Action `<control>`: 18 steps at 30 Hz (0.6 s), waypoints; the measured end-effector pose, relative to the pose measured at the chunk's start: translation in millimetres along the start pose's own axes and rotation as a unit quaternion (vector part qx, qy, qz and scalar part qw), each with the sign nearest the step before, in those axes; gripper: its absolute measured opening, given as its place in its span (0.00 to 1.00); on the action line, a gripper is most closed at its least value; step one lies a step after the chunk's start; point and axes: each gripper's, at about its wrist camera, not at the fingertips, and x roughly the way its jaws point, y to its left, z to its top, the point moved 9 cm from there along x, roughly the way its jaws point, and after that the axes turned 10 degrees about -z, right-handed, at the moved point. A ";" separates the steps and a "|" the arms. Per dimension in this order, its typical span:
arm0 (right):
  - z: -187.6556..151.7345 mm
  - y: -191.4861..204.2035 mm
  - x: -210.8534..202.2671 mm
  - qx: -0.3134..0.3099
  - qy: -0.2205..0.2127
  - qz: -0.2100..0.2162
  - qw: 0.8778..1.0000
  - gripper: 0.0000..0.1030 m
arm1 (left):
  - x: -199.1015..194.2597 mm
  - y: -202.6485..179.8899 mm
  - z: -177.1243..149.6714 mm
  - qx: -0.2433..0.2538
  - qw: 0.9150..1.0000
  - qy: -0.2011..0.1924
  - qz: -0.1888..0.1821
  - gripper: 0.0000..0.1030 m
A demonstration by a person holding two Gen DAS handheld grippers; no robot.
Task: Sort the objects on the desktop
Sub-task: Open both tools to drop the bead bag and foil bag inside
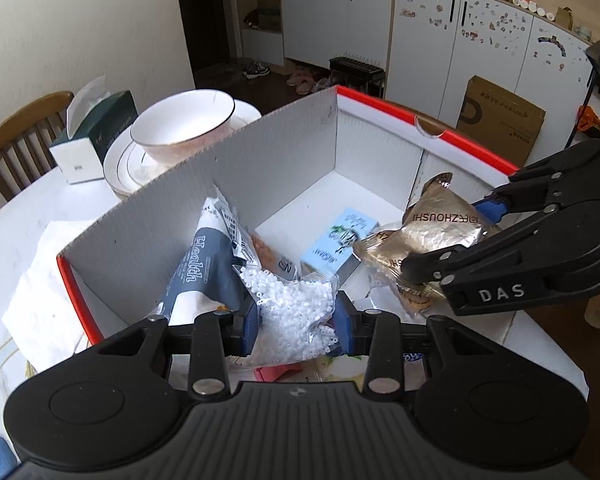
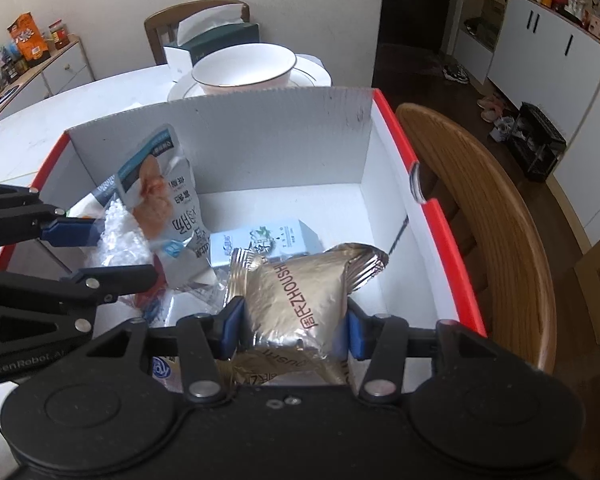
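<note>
A white corrugated box with a red rim stands on the table. Over its near left part my left gripper is shut on a clear bag of white beads. My right gripper has a puffy gold snack packet between its blue pads, which touch both of its sides, low over the box's right part. A second gold packet lies under it. Inside also lie a grey-blue pouch and a small light-blue carton.
Beyond the box's far wall a white bowl sits on stacked plates, with a green tissue box beside it. A crumpled white paper lies left of the box. A wooden chair stands close against the box's right side.
</note>
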 end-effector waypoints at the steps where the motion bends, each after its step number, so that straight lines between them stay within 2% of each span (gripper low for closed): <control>1: -1.1 0.2 0.2 -0.001 0.001 -0.001 1.000 0.49 | 1.2 1.1 -1.0 -0.002 1.000 0.004 -0.001 0.36; 3: -2.4 0.5 -0.2 -0.003 0.001 -0.004 1.000 0.49 | 2.8 2.5 -3.0 -0.006 1.000 0.009 -0.005 0.36; 11: 0.4 -2.3 -12.6 -0.005 -0.016 -0.011 1.000 0.60 | 4.6 2.0 -6.0 -0.010 1.000 0.024 -0.008 0.36; 14: 0.8 -3.8 -19.0 -0.005 -0.020 -0.010 1.000 0.60 | 1.9 3.1 -8.6 -0.018 1.000 0.022 -0.011 0.43; 16: 1.1 -4.1 -23.5 -0.004 -0.024 -0.009 1.000 0.61 | -2.1 3.8 -9.0 -0.023 1.000 0.014 -0.011 0.53; 18: 1.8 -3.1 -28.2 -0.005 -0.028 -0.005 1.000 0.61 | -6.2 4.4 -8.5 -0.026 1.000 0.007 -0.012 0.55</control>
